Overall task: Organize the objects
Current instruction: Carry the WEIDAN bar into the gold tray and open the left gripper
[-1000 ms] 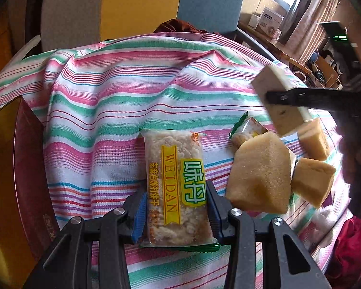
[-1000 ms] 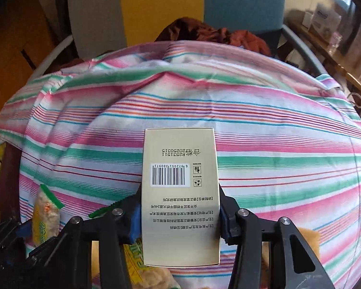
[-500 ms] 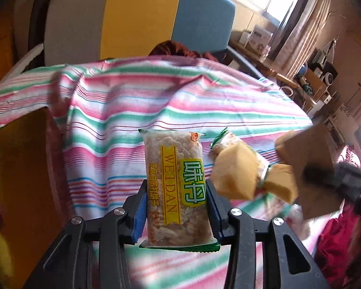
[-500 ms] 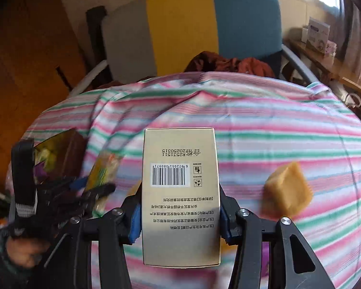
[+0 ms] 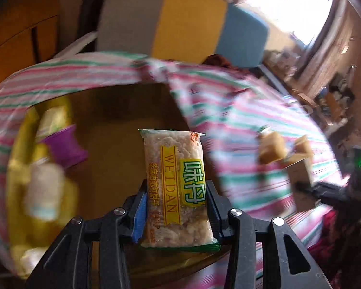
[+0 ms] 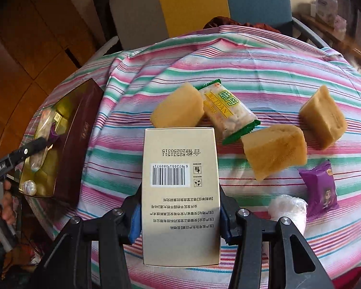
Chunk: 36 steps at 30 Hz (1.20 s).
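Left wrist view: left gripper point(image 5: 177, 213) fingers clamp the WEIDAN cracker packet point(image 5: 175, 185), long axis pointing forward, directly over the open gift box point(image 5: 122, 125) at the surface's left edge. Right gripper point(image 6: 180, 214) fingers clamp the beige carton point(image 6: 180, 192), box well to its left; left hand nearer.

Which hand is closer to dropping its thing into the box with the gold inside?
Left. The left gripper holds its snack packet right over the open box. The right gripper holds its carton above the striped cloth, beside the box.
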Available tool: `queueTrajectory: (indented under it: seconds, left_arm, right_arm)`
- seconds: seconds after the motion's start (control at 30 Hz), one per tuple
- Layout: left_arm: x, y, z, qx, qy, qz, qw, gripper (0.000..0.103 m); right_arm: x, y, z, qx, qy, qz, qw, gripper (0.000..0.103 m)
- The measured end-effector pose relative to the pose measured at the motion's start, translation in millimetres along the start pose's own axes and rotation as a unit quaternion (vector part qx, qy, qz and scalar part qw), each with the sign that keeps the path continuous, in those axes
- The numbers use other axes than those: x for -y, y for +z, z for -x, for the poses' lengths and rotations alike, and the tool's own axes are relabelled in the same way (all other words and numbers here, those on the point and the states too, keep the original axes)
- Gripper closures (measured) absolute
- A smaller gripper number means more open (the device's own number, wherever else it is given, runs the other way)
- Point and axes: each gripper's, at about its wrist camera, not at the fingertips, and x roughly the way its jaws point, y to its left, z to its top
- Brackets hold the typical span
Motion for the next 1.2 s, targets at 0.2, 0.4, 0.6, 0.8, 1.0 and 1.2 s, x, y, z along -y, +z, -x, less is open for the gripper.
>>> queueTrajectory:
  seconds: [0.2,0.4,0.6,0.8,1.0,1.2]
  left_arm:
    - [-69.9,-22.5,-9.4,-0.066,0.06,0.071,0.9935,0.06]
    - [-89.3,-30.9,-14.4,-0.072,0.107,0.074,0.9889,0.06]
    - [-97.0,-35.8,-23.2,-0.06,0.123,0.082,0.9872,0.058]
    - [-96.5,-39.9,-19.2,-0.06,0.123,0.09,0.9865,0.055]
    - [-81.4,-35.6,-4.9,-0.036,0.122,0.072,0.9893,0.053]
    - [-74.3,-37.6,24.8,0.01,0.123,0.052,0.9909,0.052]
  right_arm:
    - [-2.5,-0.9,2.0,0.006,-0.002,0.006,1.0,0.053]
    - [-4.3,-0.8,6.0,0.016,0.0,0.01,1.0,0.053]
    - [-8.8,-0.9,5.5,0.018,0.001,0.02,1.0,0.053]
    - [-7.4,-1.2,3.6,0.014,-0.003,0.019,1.0,0.053]
    - [-4.0,-1.5,6.4,0.016,-0.008,0.01,1.0,0.053]
    - [-10.2,-5.5,27.1,0.034,-0.003,-0.006,0.999,0.053]
